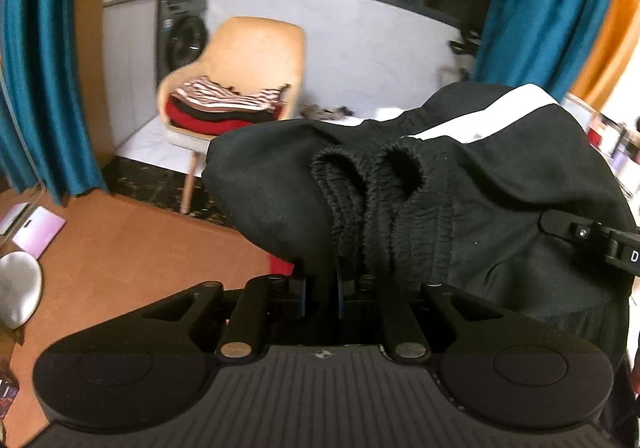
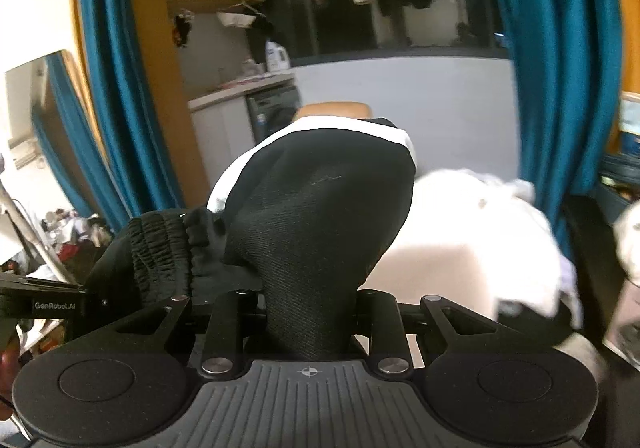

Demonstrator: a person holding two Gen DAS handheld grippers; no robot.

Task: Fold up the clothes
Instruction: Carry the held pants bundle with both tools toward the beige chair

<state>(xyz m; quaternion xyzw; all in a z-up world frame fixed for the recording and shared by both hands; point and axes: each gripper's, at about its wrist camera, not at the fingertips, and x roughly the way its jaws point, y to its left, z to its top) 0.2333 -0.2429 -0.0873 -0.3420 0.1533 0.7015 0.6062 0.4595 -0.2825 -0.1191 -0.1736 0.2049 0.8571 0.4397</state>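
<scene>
A pair of black trousers (image 1: 500, 207) with a white side stripe (image 1: 480, 115) hangs in the air between both grippers. My left gripper (image 1: 324, 288) is shut on the gathered elastic waistband (image 1: 372, 203), which covers its fingers. My right gripper (image 2: 308, 312) is shut on a bunched fold of the same black trousers (image 2: 320, 215), whose white stripe (image 2: 340, 131) runs over the top. The right gripper's body (image 1: 592, 244) shows at the right edge of the left wrist view, and the left gripper's body (image 2: 44, 304) shows at the left edge of the right wrist view.
A tan chair (image 1: 248, 59) holds a stack of folded red, black and striped clothes (image 1: 224, 107). A white heap of laundry (image 2: 480, 244) lies to the right. Teal curtains (image 1: 36, 59) hang on both sides. A washing machine (image 1: 182, 35) stands behind, over a brown floor (image 1: 132, 248).
</scene>
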